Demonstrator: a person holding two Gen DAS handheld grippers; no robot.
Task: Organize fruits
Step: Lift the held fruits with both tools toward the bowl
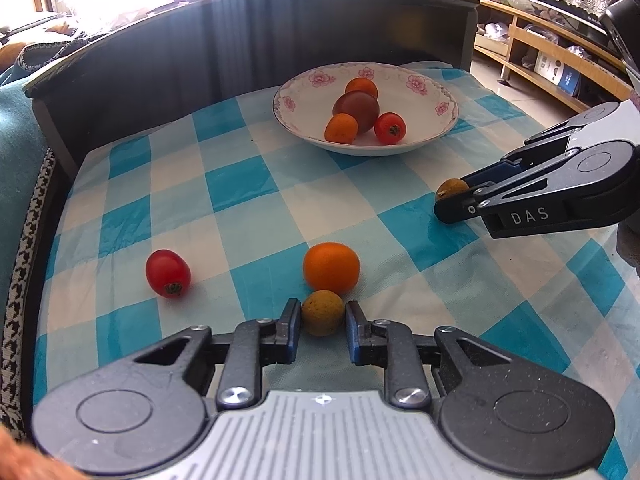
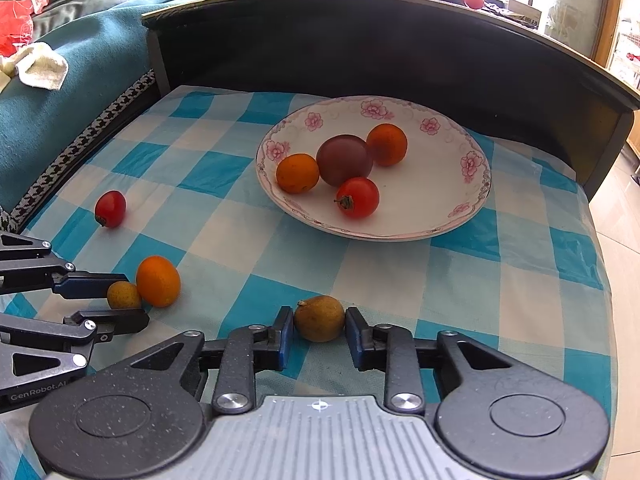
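Observation:
My left gripper (image 1: pixel 323 312) is shut on a small yellow-brown fruit (image 1: pixel 322 320) that rests on the checked cloth, one pad against each side. An orange fruit (image 1: pixel 331 267) touches it just beyond. A red tomato (image 1: pixel 167 273) lies loose to the left. My right gripper (image 2: pixel 320 320) is shut on a second yellow-brown fruit (image 2: pixel 319 312), also on the cloth. In the left wrist view the right gripper (image 1: pixel 450 200) comes in from the right, and its fruit (image 1: pixel 452 188) is partly hidden. The flowered plate (image 2: pixel 472 164) behind holds two orange fruits, a dark purple one and a tomato.
The blue-and-white checked cloth (image 1: pixel 240 184) covers a small table. A dark curved board (image 1: pixel 160 64) stands behind it. A teal blanket (image 2: pixel 80 92) lies to the left. Wooden shelves (image 1: pixel 532 52) and the floor are off the right edge.

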